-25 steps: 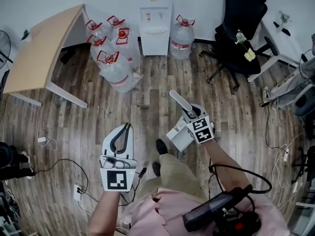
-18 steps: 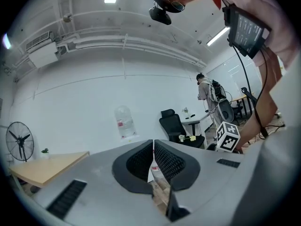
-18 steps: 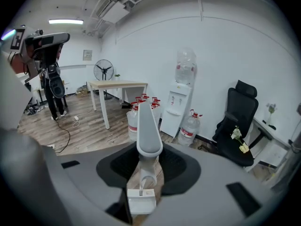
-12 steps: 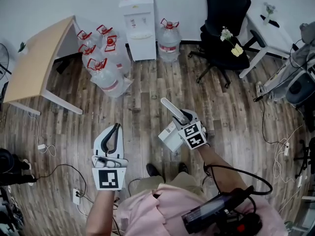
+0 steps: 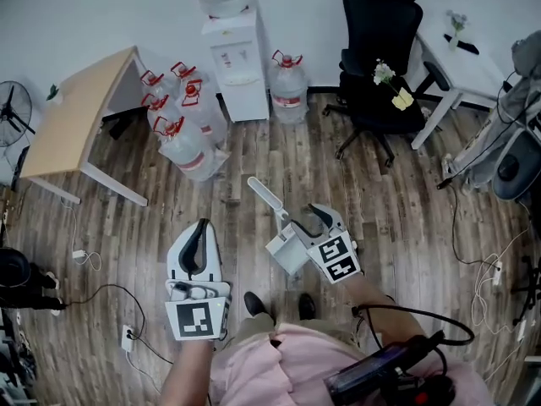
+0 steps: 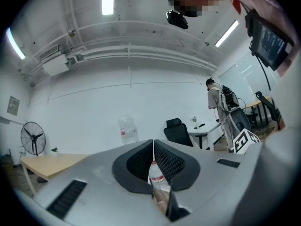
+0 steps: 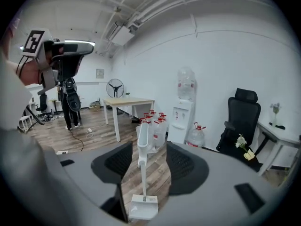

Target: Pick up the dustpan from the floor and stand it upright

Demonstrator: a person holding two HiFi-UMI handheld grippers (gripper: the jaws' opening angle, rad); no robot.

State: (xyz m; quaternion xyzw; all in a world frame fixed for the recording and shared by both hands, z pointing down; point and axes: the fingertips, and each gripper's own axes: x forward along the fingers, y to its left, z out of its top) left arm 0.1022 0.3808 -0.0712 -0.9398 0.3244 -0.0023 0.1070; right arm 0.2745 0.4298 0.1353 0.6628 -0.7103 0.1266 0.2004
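The standing-up step looked all but done. The dustpan (image 5: 286,249) stood on the floor (image 5: 406,227), handle up, at ten o'clock of the right tongs (image 5: 311,223), which were spread wide with the handle loose in their gap. Next move, I judged: draw straight back without a nudge. The left tongs (image 5: 201,232) were pressed together and empty, held level at eight o'clock.

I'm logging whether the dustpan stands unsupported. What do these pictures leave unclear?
Head view: where the dustpan meets the floor, hidden under its own pan.
Right gripper view: the pan's lower edge, covered by the right gripper's body.
Left gripper view: dustpan not in view.
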